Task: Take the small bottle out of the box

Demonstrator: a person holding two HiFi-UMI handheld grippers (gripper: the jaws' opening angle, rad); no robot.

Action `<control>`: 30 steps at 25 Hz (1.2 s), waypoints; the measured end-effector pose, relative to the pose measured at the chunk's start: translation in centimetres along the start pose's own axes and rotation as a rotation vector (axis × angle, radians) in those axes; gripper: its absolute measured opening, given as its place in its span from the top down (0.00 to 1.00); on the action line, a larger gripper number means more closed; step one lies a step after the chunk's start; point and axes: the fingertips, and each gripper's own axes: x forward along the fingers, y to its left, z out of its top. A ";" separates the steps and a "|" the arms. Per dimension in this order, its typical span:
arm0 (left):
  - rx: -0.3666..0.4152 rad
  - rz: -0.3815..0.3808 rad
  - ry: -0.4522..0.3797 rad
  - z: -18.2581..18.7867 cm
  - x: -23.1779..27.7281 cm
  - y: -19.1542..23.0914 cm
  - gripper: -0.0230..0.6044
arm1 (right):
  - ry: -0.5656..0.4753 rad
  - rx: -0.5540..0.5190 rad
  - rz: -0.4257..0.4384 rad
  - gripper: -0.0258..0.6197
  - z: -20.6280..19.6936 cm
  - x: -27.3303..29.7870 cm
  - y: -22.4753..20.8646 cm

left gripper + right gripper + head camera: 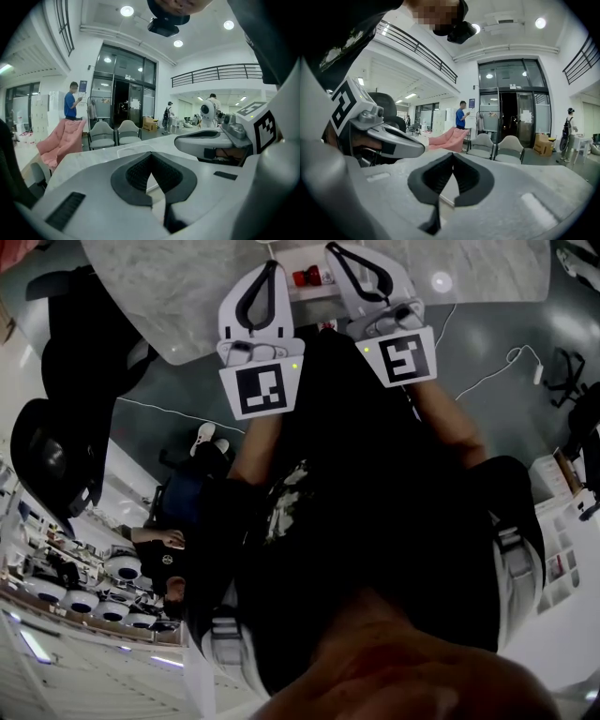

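Left claw [271, 266] and right claw [336, 249] both tight together, empty; marble tabletop [178, 306] beneath

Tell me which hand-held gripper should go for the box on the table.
Left, narrowly. The box lies straight ahead of the left hand-held gripper in its own view; the view from the right hand-held gripper shows no clear box outline. Both are shut, so either must open first.

Two grey chairs [101, 133] stand beside a pink blanket [61, 140] — a person in blue [71, 101] behind them.
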 end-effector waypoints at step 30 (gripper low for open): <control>-0.045 0.013 0.132 -3.1 6.0 0.2 0.95 | 0.118 0.051 0.108 0.96 -5.0 3.1 -2.9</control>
